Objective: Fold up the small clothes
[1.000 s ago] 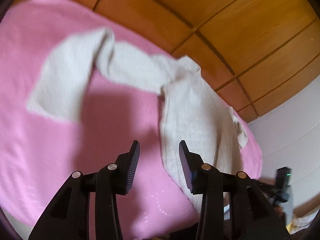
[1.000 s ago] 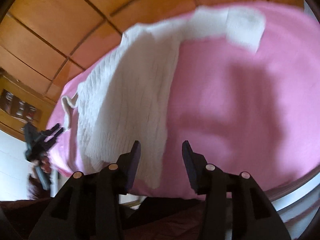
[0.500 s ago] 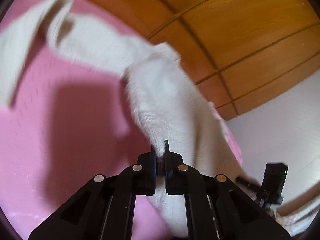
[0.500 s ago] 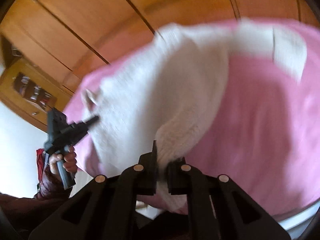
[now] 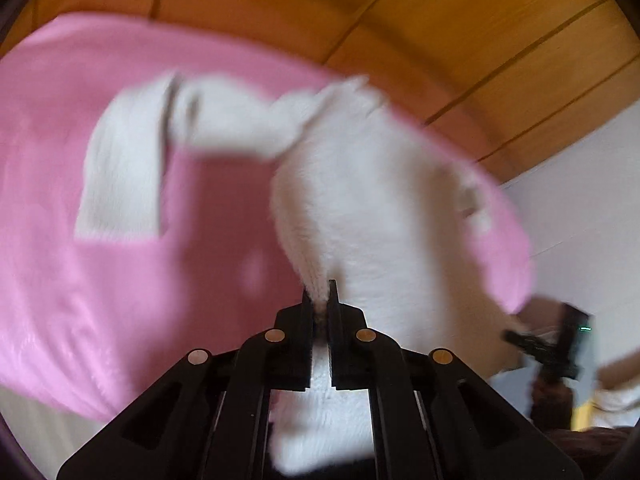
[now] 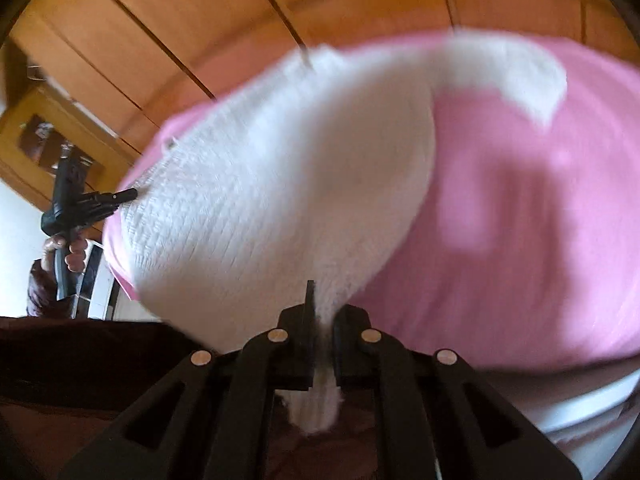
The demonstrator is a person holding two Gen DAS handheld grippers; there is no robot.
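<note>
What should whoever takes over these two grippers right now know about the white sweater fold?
Left gripper: shut on the near hem of the white knit sweater.
Right gripper: shut on the sweater's other near hem corner.
The sweater's far part lies on the pink blanket; its hem end is lifted off it. One sleeve lies bent out to the side on the blanket.
Done: both hem corners gripped and raised.
Left: probably carry the hem over toward the collar end, lay it flat, release, then tuck the sleeve in. Frames are blurred, so fine details are unclear.
</note>
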